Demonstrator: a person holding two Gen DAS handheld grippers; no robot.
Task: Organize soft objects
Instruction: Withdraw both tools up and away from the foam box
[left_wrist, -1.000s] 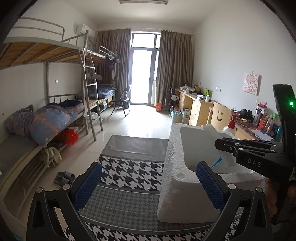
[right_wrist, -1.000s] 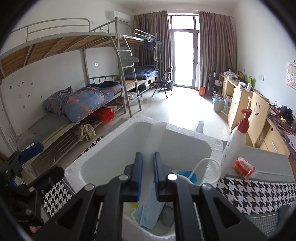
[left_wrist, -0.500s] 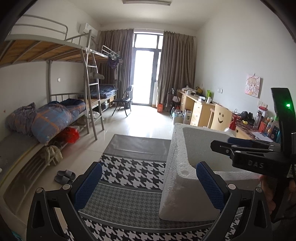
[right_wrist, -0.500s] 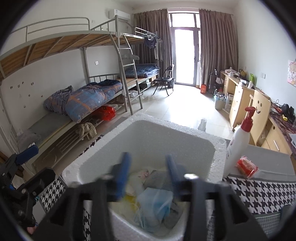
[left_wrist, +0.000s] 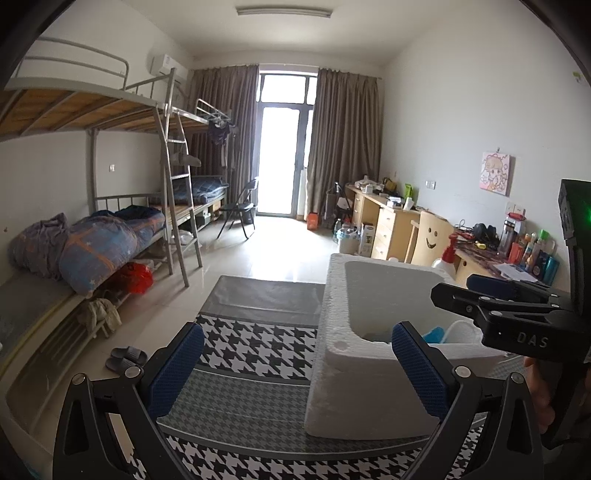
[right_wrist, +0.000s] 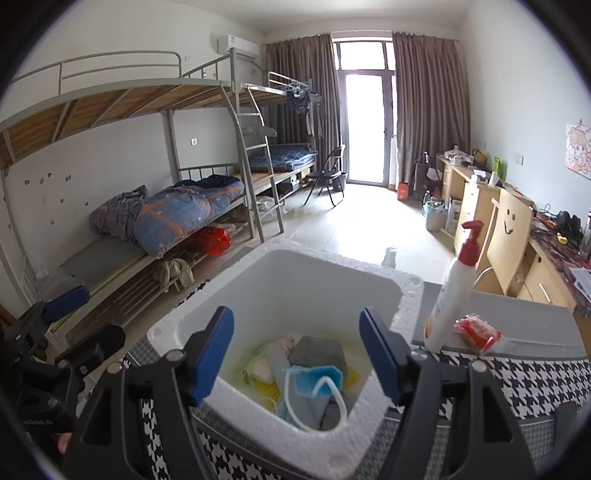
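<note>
Blue face mask (right_wrist: 314, 380) limp and light in foam box (right_wrist: 373, 273); best pinched mid-fold. Right claw (right_wrist: 295, 354) just spread wide, empty; left claw (left_wrist: 295, 373) wide too.

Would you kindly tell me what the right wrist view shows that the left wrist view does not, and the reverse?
Only the right wrist view looks down into the foam box: a blue face mask atop a grey sponge and other soft items, plus a red packet beside the pump bottle.

Only the left wrist view shows the slippers on the floor and the box's outer wall.

Both share the box, the houndstooth mat, the bunk beds and both grippers: the right gripper, jaws just opened and empty, and the left gripper, jaws open.
</note>
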